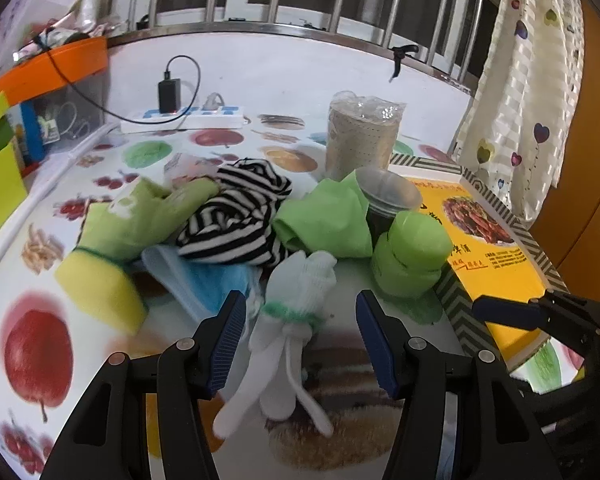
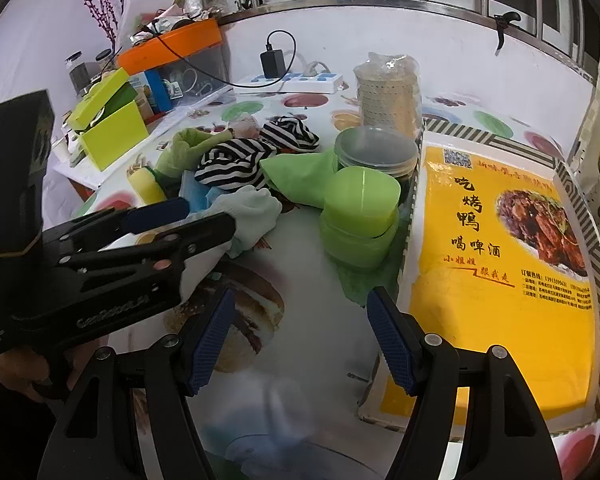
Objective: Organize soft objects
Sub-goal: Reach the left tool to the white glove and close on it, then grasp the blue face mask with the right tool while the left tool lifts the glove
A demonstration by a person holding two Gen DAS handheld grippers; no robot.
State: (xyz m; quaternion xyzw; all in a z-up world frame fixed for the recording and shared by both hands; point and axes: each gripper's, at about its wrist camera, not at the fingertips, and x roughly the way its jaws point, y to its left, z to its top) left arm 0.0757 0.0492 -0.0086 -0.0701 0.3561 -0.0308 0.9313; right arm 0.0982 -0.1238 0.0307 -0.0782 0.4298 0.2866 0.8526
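Risk: while the white knit glove (image 1: pixel 296 312) lies with its cuff between the left tongs (image 1: pixel 300 332) and its loose fingers trailing toward the bottom of the frame, a close there may catch only a fold, I reckon, and the glove would slip free on the lift.
Second risk: the glove's upper end lies against the blue cloth (image 1: pixel 216 280) and striped fabric (image 1: pixel 236 220) at centre frame, so a pull could drag the pile along.
Hard things nearby: a green plastic tub (image 1: pixel 412 256) and a lidded jar (image 1: pixel 388 196) sit right of centre, close enough to be knocked by a wide sweep.
Left tongs: spread wide, straddling the glove, gripping nothing; whether a pad touches it I cannot tell.
Right tongs (image 2: pixel 300 340): equally wide, holding nothing, over bare tabletop (image 2: pixel 316 320) at lower centre, beside the yellow box (image 2: pixel 500 280).
Soft things: heaped at centre frame, green cloth (image 1: pixel 324 220) and green-and-yellow glove (image 1: pixel 112 240) included.
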